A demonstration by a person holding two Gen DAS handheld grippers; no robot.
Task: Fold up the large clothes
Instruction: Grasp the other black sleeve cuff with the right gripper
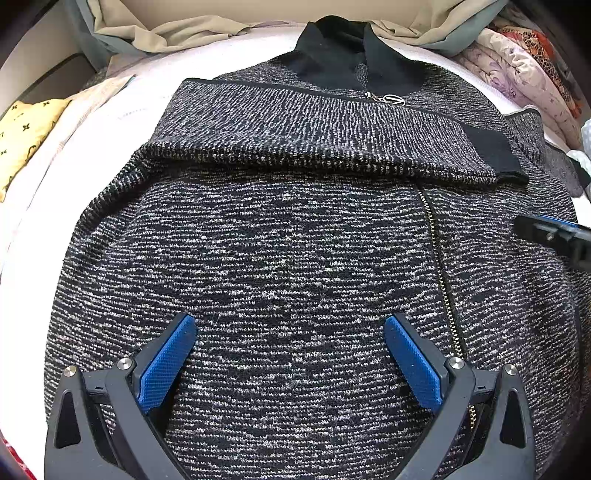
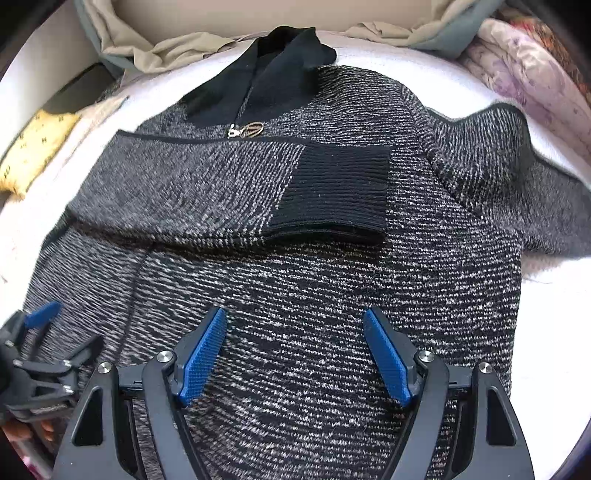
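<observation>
A black-and-white speckled knit jacket with a black collar and a zip lies flat on a white bed. One sleeve is folded across the chest, and its black ribbed cuff rests on the body. The other sleeve spreads out to the right. My left gripper hovers open over the lower body, with nothing between its blue pads. My right gripper is open too, above the knit, holding nothing. The right gripper's tip shows at the left wrist view's right edge.
The white bed cover surrounds the jacket. A yellow patterned cushion lies at the left. Beige and grey bedding is bunched at the back, and a floral quilt is heaped at the back right.
</observation>
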